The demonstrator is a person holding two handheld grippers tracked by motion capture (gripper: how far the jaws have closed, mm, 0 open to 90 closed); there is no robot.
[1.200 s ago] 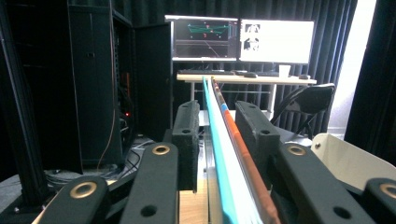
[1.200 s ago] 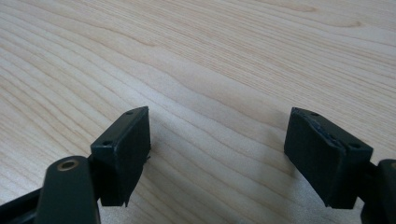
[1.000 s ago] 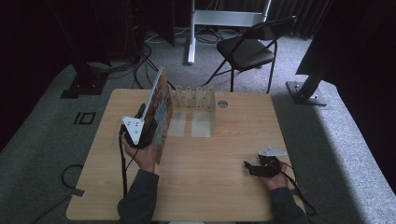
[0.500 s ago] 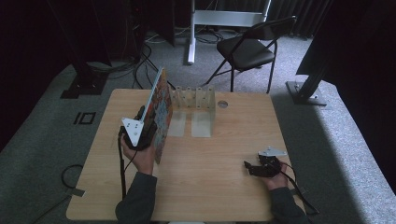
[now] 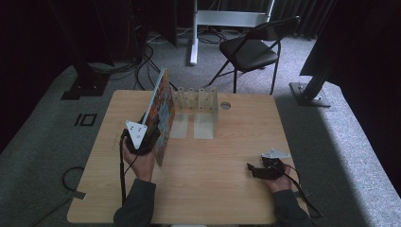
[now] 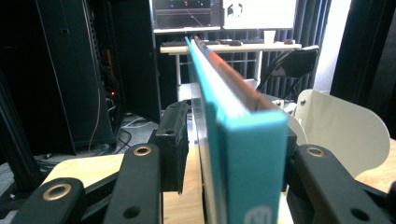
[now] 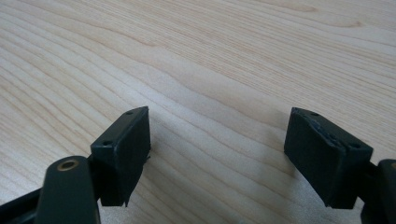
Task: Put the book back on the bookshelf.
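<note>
Standing on edge at 9 o'clock on the worktop (image 5: 227, 189), the book (image 5: 161, 113) sits between the left tongs (image 5: 150, 137), whose jaws have just been opening; the near pad shows a gap, so release looks under way. Next move, I judge: steady the book toward the rack (image 5: 196, 99) at 12 o'clock. Right tongs (image 5: 253, 170), 4 o'clock, wide and empty, unchanged since the earlier frame.

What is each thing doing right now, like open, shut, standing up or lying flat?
Book: closed, up on its edge, tilted, between the left tongs.
Left tongs: just been opening; a gap shows at the left pad.
Right tongs: open, empty, low over the table.
Rack: upright, slots empty.
Chair: unfolded, nobody on it.
</note>
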